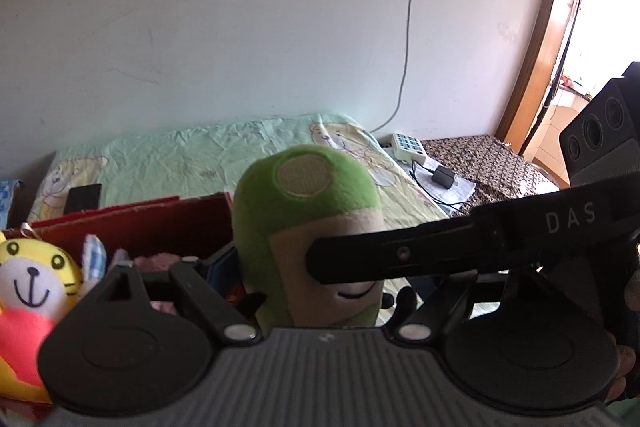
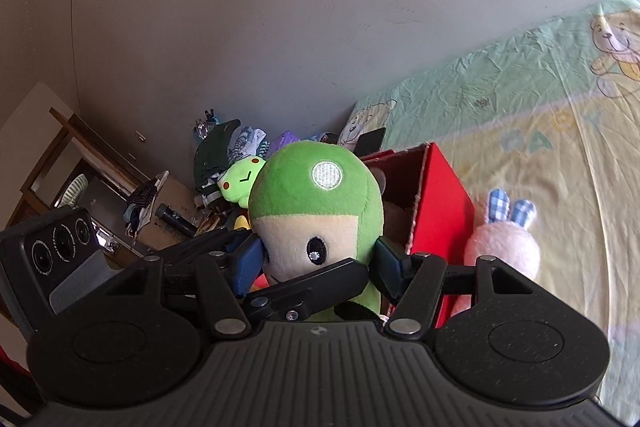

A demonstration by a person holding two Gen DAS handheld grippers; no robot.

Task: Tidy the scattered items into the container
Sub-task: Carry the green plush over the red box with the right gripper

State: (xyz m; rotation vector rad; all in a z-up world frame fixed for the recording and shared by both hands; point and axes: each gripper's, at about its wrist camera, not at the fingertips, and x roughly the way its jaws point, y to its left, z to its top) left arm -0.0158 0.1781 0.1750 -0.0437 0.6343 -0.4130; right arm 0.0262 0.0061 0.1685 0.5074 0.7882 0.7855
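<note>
A green plush doll (image 1: pixel 304 211) with a cream face and a round white patch on top is held upright above the bed. My left gripper (image 1: pixel 310 287) is shut on it, with a blue pad against the doll's left side; its other finger is hidden. My right gripper (image 2: pixel 320 263) is also shut on the green plush doll (image 2: pixel 316 195), its blue pads (image 2: pixel 250 263) pressing both sides of the head. Each gripper's finger crosses the other's view. The red box (image 2: pixel 440 195) stands open just behind the doll, and the red box (image 1: pixel 132 223) shows left of it.
A yellow tiger plush (image 1: pixel 36 275) sits at the box's near left. A pink rabbit plush (image 2: pixel 504 247) with blue checked ears lies on the bedsheet (image 2: pixel 540 107) beside the box. A black phone (image 1: pixel 82 197), a power strip (image 1: pixel 408 147) and a small frog plush (image 2: pixel 240 183) lie farther off.
</note>
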